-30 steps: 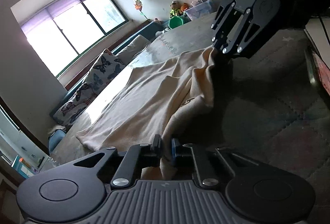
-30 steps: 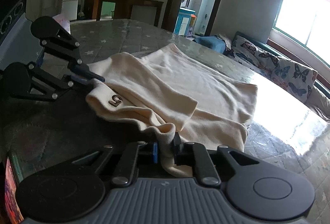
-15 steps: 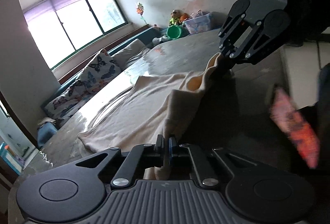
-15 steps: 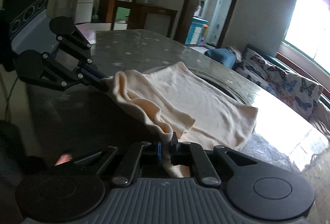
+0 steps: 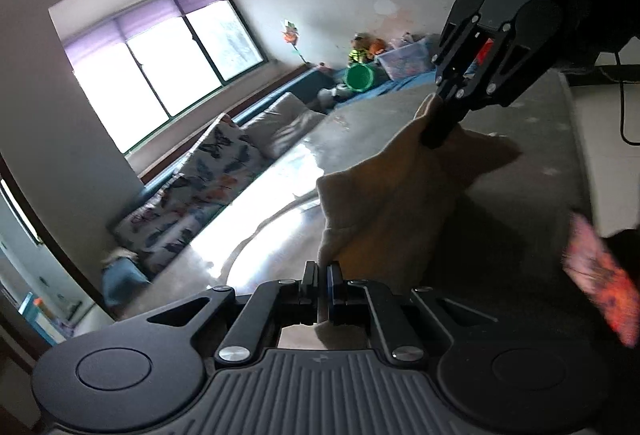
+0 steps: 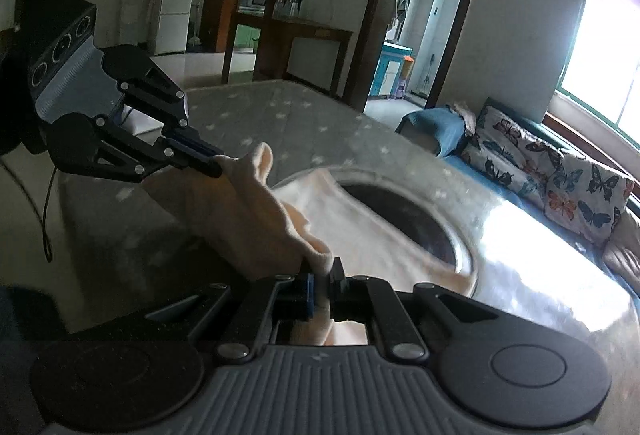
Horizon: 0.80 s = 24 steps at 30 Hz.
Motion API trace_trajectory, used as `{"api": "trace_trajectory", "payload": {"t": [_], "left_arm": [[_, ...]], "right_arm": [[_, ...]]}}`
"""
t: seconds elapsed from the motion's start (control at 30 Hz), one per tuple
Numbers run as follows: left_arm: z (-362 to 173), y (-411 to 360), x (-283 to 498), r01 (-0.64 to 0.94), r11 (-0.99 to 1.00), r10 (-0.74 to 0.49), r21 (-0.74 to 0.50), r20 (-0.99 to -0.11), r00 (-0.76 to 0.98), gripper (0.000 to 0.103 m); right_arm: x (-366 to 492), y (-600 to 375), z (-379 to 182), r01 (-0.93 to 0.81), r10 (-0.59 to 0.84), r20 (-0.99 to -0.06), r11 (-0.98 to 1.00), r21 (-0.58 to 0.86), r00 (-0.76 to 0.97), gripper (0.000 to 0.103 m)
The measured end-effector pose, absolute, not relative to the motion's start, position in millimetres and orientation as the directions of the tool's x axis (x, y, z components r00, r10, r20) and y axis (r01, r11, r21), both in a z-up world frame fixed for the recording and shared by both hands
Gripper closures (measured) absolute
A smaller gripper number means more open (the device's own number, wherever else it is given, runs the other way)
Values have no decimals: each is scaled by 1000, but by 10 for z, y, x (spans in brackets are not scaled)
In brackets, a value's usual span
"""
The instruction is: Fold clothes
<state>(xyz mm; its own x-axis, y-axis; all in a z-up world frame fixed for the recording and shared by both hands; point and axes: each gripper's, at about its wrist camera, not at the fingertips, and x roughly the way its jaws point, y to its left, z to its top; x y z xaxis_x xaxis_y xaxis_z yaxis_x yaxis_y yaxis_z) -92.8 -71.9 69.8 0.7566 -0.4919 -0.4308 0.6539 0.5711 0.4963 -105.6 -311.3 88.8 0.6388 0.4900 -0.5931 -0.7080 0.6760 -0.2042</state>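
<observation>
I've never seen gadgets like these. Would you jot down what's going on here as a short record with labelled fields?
Job: folding clothes
Item: cream garment
Left gripper: jaws shut on one edge of the garment
Right gripper: jaws shut on another edge
Garment state: near edge raised between the two grippers, far part on the table
Surface: grey table with pale star marks
Background: butterfly-print cushions, bright window, green bucket
</observation>
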Motion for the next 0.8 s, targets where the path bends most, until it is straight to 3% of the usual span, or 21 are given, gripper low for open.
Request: {"api": "trace_trajectory", "payload": {"t": [0.2, 0.4, 0.63, 0.77, 0.8], "left_arm": [[727, -827, -155, 616, 578, -447, 536, -423, 788, 98], [451, -978, 609, 580, 609, -368, 541, -455, 811, 98], [94, -1015, 1057, 531, 713, -278, 458, -510, 814, 91], [163, -867, 967, 473, 772, -250, 425, -481, 840, 86], [209, -827, 904, 450, 788, -241, 419, -464, 853, 79]], "right_arm": [[-269, -3039, 938, -694, 469, -602, 689, -208, 646, 97], [495, -2913, 612, -651, 415, -627, 732, -199, 659, 97], [918, -3015, 141, -541, 368, -640, 837, -89, 674, 90], [805, -3404, 185, -479, 376, -626, 878, 5, 683, 86], [763, -3522, 193, -460, 374, -622, 888, 26, 688, 86]]}}
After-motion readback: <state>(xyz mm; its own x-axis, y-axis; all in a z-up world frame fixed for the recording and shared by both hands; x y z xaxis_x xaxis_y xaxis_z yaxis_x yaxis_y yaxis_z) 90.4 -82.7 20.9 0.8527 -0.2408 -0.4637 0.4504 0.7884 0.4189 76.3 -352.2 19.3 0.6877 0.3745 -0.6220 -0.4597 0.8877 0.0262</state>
